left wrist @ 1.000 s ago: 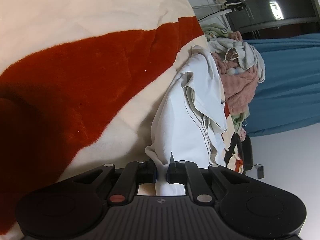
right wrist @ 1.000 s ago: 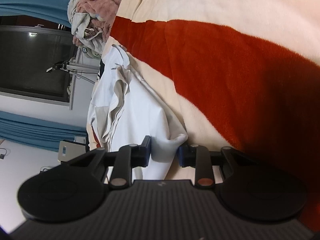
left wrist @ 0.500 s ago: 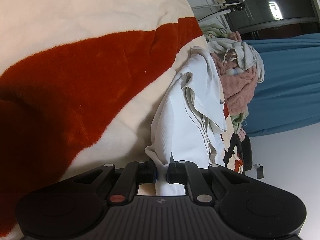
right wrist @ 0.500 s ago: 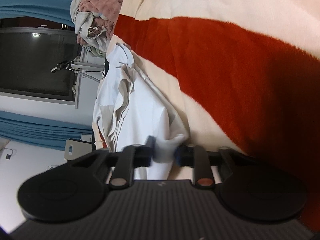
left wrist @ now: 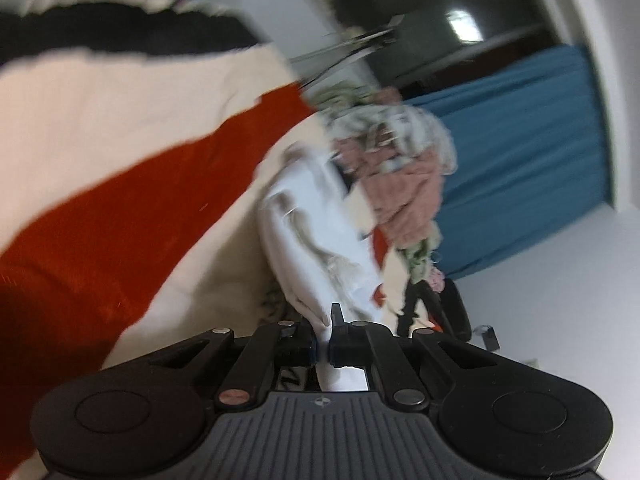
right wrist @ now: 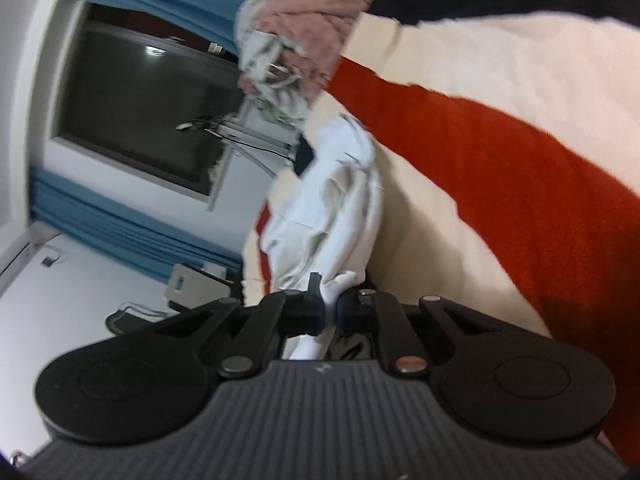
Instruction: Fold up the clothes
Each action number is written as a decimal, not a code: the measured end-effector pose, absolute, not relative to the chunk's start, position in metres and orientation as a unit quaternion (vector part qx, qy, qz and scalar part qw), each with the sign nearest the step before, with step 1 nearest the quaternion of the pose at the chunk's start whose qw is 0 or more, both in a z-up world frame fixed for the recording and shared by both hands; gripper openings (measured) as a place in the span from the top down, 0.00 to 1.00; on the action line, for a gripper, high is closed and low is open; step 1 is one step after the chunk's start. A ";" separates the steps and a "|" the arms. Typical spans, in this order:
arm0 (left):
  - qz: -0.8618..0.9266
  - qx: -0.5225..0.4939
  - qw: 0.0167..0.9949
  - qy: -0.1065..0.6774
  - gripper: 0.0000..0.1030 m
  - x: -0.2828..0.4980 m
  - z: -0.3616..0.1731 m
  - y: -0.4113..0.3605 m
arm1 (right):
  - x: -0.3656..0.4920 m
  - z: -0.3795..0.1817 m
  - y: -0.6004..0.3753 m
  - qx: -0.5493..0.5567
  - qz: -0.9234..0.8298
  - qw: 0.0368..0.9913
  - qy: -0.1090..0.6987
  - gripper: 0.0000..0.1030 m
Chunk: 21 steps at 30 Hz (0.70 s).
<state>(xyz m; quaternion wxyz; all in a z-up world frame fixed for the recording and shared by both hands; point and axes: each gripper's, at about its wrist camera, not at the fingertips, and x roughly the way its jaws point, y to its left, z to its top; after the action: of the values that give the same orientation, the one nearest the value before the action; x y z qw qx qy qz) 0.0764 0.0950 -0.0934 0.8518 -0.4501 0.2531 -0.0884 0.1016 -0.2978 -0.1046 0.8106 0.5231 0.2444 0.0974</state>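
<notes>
Tongs status: left tongs [left wrist: 323, 344] closed down on a fold of the white garment [left wrist: 316, 232], cloth pinched between the two black fingers [left wrist: 298, 346] and running on under the tool body. Right tongs [right wrist: 329, 314] likewise clamped on another edge of the same white garment [right wrist: 340, 216]; jaws nearly together, fabric bunched in the narrow gap and trailing below.

Garment location: strung out lengthwise ahead of both tools, over the cream band of a striped fleece blanket [left wrist: 132, 168] with cream, rust-red and black bands. Grey-beige inner panels or seams show along its crumpled middle. Near ends sit in the jaws; far end reaches toward the laundry pile.

Laundry pile [left wrist: 400, 168]: heap at the far end of the garment, dusty-pink knit piece on top of or beside pale grey-white and green-patterned items. Whether the garment's far end touches the pile I cannot tell, both frames are motion-blurred. In the right wrist view the same pile [right wrist: 304, 32] sits at top centre, above the garment.

Background: blue curtain [left wrist: 528, 148] beside a dark window [right wrist: 132, 108], white wall, a small lit lamp reflection in the glass. A metal stand or rack [right wrist: 236, 136] is visible by the window. Dark object with a strap [left wrist: 448, 308] at the blanket edge, identity unclear.
</notes>
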 end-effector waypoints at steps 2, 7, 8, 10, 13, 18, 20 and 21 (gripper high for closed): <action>-0.102 -0.446 0.857 0.237 0.95 0.059 -0.084 0.093 | 0.084 -0.097 -0.299 0.517 0.102 0.819 0.227 0.91; -0.119 -0.455 0.855 0.218 0.95 0.009 -0.076 0.092 | 0.033 -0.082 -0.300 0.502 0.113 0.837 0.186 0.91; -0.122 -0.455 0.856 0.214 0.95 -0.001 -0.075 0.092 | 0.023 -0.080 -0.300 0.499 0.115 0.840 0.179 0.91; -0.124 -0.453 0.858 0.207 0.95 -0.024 -0.072 0.092 | -0.002 -0.075 -0.300 0.493 0.118 0.846 0.167 0.91; -0.130 -0.454 0.859 0.195 0.95 -0.060 -0.071 0.094 | -0.038 -0.074 -0.300 0.493 0.120 0.848 0.150 0.91; -0.141 -0.450 0.866 0.168 0.95 -0.093 -0.072 0.094 | -0.075 -0.074 -0.298 0.477 0.118 0.862 0.128 0.91; -0.142 -0.452 0.864 0.169 0.95 -0.089 -0.070 0.094 | -0.072 -0.073 -0.298 0.475 0.108 0.864 0.130 0.91; -0.142 -0.453 0.864 0.169 0.95 -0.087 -0.068 0.093 | -0.068 -0.070 -0.297 0.470 0.105 0.867 0.129 0.91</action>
<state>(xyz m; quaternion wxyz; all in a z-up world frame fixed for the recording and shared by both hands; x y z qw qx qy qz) -0.0866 0.0931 -0.0682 0.8640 -0.4527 0.1690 -0.1417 -0.0677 -0.2974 -0.0704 0.8667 0.4705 0.1286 0.1047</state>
